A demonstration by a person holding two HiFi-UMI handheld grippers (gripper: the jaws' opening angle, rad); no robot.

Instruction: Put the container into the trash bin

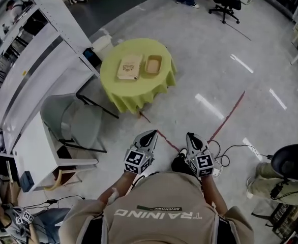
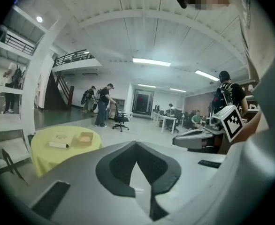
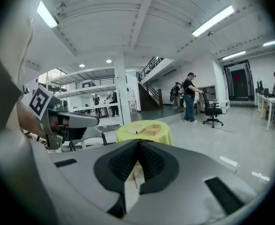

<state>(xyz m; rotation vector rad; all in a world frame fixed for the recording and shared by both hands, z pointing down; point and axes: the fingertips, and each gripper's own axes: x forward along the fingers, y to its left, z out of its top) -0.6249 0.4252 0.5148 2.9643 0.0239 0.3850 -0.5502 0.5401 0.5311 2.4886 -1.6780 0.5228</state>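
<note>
A round table under a yellow cloth (image 1: 133, 93) stands ahead on the floor. On it lie a closed cardboard container (image 1: 130, 66) and, to its right, an open brown tray container (image 1: 153, 65). Both also show small in the left gripper view, the closed container (image 2: 60, 140) and the tray (image 2: 85, 138), and the tray (image 3: 151, 129) in the right gripper view. My left gripper (image 1: 151, 133) and right gripper (image 1: 192, 135) are held side by side close to my body, well short of the table. Both are shut with nothing between the jaws. I cannot make out a trash bin for certain.
A grey chair-like seat on black legs (image 1: 72, 121) stands left of the table, beside white shelving (image 1: 47, 44). Red tape lines (image 1: 230, 113) cross the shiny floor. Cables (image 1: 233, 149) and a black chair (image 1: 294, 161) lie to my right. An office chair (image 1: 225, 4) and people stand farther off.
</note>
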